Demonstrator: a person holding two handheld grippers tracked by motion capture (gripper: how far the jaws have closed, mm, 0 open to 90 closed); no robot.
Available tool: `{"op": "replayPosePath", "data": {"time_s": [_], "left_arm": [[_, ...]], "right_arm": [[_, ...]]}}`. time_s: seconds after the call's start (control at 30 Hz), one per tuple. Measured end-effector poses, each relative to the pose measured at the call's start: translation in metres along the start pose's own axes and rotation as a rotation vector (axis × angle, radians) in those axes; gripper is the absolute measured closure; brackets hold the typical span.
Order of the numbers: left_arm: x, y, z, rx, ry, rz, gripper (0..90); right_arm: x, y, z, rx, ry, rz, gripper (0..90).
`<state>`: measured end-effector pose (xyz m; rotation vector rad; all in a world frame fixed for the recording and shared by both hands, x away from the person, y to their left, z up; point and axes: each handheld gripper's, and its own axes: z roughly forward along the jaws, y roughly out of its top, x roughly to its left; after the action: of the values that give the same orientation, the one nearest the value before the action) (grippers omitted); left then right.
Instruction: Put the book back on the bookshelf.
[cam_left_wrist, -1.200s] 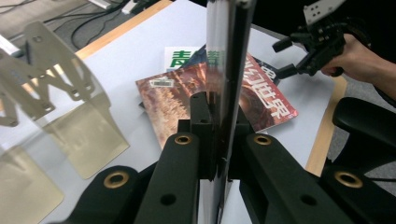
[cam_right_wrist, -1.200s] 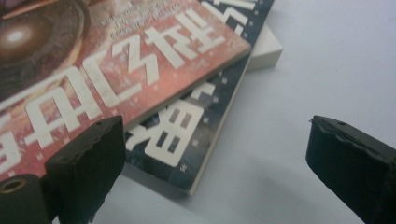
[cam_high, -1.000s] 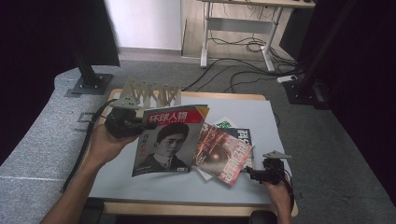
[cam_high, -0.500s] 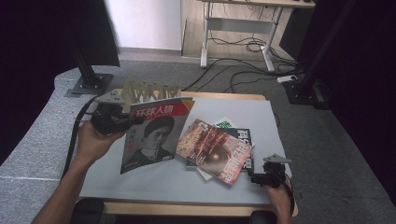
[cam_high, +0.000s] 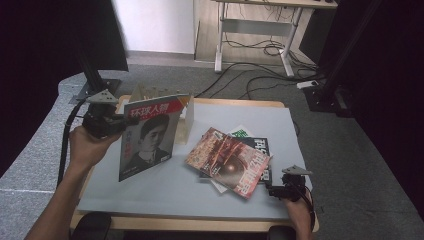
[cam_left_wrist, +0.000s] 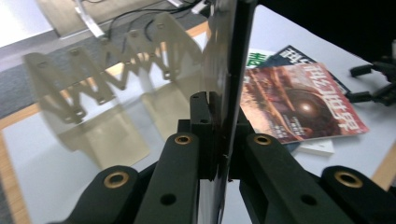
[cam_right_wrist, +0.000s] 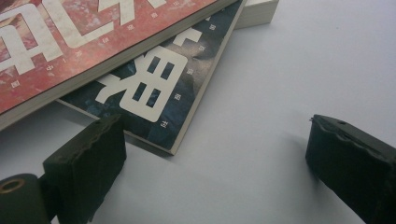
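A: Report changes against the earlier frames.

B: The left gripper (cam_high: 120, 125) has lifted the portrait magazine (cam_high: 148, 135) off the table (cam_high: 165, 195). One second ago it lay flat near the left edge; now it stands nearly upright above that edge, cover facing the person, in front of the folding rack (cam_high: 187, 117) at the far left corner. The stack of magazines (cam_high: 230, 162) near the right edge has not shifted. The right gripper (cam_high: 278, 189) has kept its place by the near right corner.

A: Finger states?

B: Left jaws pinch the portrait magazine's edge. Right jaws are spread, holding nothing.

A: What do the gripper views add?

B: The left gripper view shows the magazine edge-on between the jaws and the rack's zigzag slots. The right gripper view shows the dark magazine (cam_right_wrist: 154, 88) under the red one (cam_right_wrist: 70, 42), its corner just beside one finger (cam_right_wrist: 88, 163).
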<state>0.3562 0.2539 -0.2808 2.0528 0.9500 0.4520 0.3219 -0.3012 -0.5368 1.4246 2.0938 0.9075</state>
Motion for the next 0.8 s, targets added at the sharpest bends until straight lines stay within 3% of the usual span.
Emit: {"op": "replayPosePath", "data": {"time_s": [0.37, 0.8], "left_arm": [[0.025, -0.001, -0.014, -0.006, 0.088, -0.052, 87.0], [0.048, 0.001, -0.015, -0.006, 0.16, -0.13, 87.0]], "right_arm": [[0.0, 0.0, 0.0, 0.0, 0.0, 0.001, 4.7], [0.0, 0.0, 0.0, 0.001, 0.002, 0.001, 4.7]]}}
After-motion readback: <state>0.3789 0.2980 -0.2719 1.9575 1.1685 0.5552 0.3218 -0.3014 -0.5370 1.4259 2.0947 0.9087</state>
